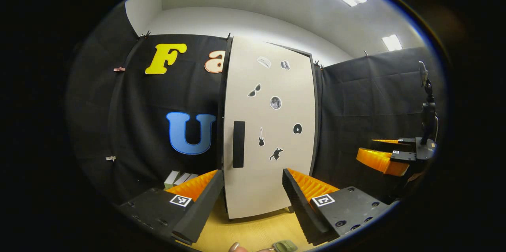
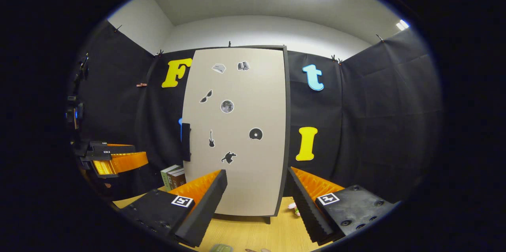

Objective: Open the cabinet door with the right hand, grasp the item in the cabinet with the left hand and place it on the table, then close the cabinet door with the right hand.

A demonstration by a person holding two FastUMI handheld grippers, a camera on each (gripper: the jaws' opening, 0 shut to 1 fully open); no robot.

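The cabinet (image 1: 269, 125) stands ahead of both grippers on the wooden table (image 1: 253, 232), its beige door (image 2: 237, 129) closed, so whatever is inside is hidden. A dark handle (image 1: 238, 144) runs down the door's left edge, above and between the left gripper (image 1: 253, 200)'s fingers. Small stickers (image 2: 227, 106) dot the door. Both the left gripper and the right gripper (image 2: 257, 200) are spread wide, holding nothing. Books (image 2: 173, 177) stand beyond the right gripper's left finger, beside the cabinet.
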